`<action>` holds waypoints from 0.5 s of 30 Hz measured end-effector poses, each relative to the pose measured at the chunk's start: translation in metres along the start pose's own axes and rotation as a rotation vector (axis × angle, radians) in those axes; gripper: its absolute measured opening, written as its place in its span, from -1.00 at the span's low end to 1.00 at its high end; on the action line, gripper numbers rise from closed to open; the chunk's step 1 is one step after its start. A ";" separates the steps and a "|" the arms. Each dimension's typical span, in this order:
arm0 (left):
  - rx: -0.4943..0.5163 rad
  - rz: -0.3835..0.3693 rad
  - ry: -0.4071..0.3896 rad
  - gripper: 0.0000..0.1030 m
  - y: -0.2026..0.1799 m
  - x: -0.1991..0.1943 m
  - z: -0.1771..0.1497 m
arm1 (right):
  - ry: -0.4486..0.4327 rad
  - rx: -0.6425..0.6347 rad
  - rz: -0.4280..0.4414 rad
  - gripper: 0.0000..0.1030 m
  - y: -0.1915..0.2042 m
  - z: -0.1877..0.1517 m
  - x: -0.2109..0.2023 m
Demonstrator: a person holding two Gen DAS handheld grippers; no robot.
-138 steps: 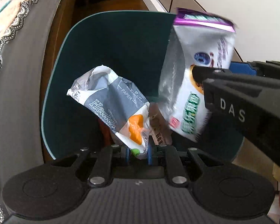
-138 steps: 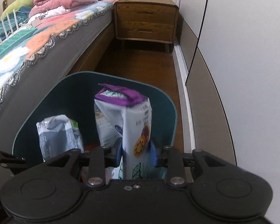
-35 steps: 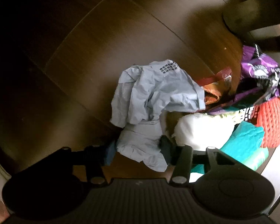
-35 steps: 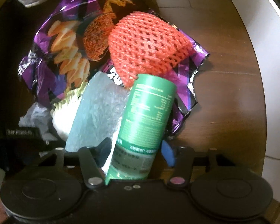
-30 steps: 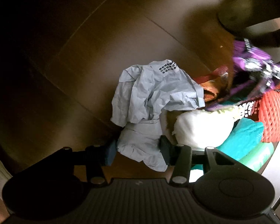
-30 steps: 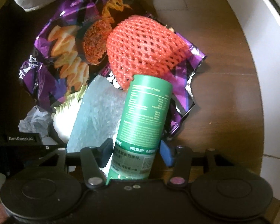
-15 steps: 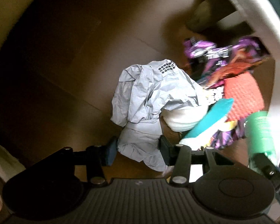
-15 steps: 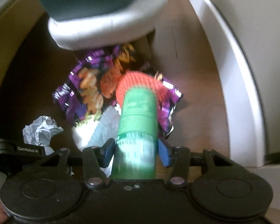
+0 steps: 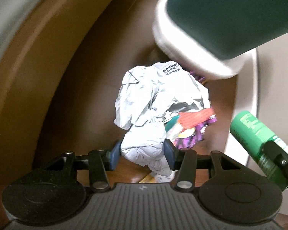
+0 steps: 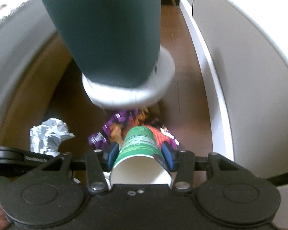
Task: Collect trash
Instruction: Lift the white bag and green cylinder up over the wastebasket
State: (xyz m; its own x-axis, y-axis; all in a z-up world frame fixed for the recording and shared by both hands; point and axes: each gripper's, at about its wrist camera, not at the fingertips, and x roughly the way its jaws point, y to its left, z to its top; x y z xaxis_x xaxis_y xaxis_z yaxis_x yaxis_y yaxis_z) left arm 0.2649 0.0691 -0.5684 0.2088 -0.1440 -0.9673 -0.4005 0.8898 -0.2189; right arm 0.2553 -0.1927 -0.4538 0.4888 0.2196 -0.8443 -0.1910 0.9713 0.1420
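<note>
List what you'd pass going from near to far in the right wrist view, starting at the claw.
right claw shut on the green paper cup → purple snack bag on the floor → white base of the dark green trash bin → the bin's green body, rising toward the top of the picture.

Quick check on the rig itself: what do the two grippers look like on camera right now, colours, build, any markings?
Both are matte black plastic. The left gripper has blue finger pads, linkage bars with silver rivets, two round raised discs and a ribbed grey centre plate. The right gripper matches, but its centre is smooth with two small screws. White "GenRobot.AI" lettering shows on the left gripper's side in the right wrist view. No cables or sleeves visible.
</note>
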 end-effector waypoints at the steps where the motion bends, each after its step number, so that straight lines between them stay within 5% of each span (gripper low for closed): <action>1: 0.013 -0.003 -0.012 -0.09 -0.003 -0.011 0.002 | -0.016 -0.003 0.006 -0.06 0.001 0.009 -0.011; 15: 0.170 -0.119 -0.264 -0.09 -0.075 -0.173 0.056 | -0.318 -0.010 0.075 -0.07 0.010 0.119 -0.128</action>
State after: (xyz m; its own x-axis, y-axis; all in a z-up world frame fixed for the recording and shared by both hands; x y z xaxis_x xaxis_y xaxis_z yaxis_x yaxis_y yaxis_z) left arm 0.3086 0.0519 -0.3776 0.4775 -0.1536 -0.8651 -0.2093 0.9364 -0.2818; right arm 0.2922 -0.2000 -0.2826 0.7140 0.3101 -0.6277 -0.2446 0.9505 0.1915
